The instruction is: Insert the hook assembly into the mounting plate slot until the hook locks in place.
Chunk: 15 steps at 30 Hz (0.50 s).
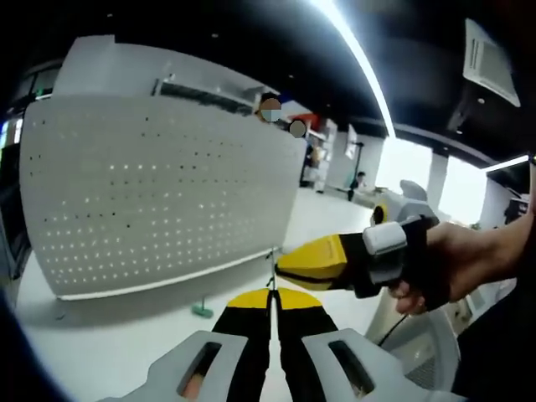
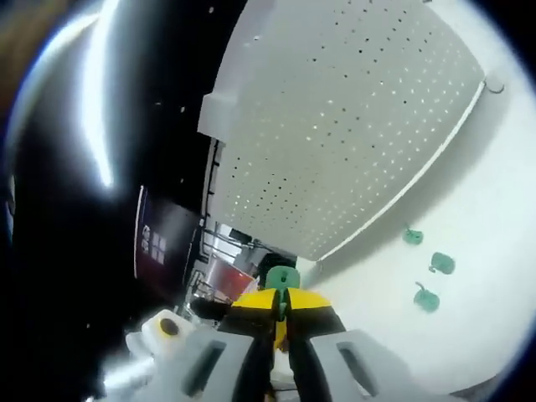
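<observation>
The pegboard [image 1: 159, 201] is white, patterned all over with a regular grid of small holes, some glowing pale, others dark. The table [image 1: 100, 343] beneath it is plain white. In the left gripper view, the left gripper [image 1: 273, 303] has yellow tips over black jaws set in light grey housings. The right gripper [image 1: 280, 270], coming in from the right, is yellow at its tip, then black, with a pale grey block behind. A small green hook [image 1: 201, 310] lies near the board's foot. In the right gripper view, three green hooks [image 2: 427, 268] dot the white table, and a green piece [image 2: 283, 278] sits at the right gripper's yellow tips.
</observation>
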Motion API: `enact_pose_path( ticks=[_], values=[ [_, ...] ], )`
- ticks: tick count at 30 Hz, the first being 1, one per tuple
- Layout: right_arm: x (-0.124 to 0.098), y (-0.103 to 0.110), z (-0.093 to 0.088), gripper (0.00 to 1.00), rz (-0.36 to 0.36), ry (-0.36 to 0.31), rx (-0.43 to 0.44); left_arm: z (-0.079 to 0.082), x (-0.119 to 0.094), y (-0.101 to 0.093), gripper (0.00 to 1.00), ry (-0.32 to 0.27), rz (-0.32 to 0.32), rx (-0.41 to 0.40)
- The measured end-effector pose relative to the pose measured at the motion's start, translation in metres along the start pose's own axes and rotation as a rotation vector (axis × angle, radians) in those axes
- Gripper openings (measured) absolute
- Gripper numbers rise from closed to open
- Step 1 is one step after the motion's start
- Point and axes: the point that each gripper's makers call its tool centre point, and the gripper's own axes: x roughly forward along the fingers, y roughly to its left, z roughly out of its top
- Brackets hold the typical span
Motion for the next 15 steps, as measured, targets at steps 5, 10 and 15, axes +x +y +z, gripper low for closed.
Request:
enact_pose_path(
  ticks=[5,10,15],
  values=[
    [0.003,0.006,-0.004,0.00,-0.009,0.022,-0.092,0.004,-0.003,0.008,0.15,-0.001,0.020,-0.031],
    [0.004,0.008,-0.005,0.00,-0.032,0.037,-0.210,0.001,-0.007,0.012,0.28,0.016,0.027,-0.033],
    [0.007,0.015,-0.005,0.00,-0.043,0.048,-0.315,0.000,-0.011,0.011,0.32,0.020,0.018,-0.041]
  ],
)
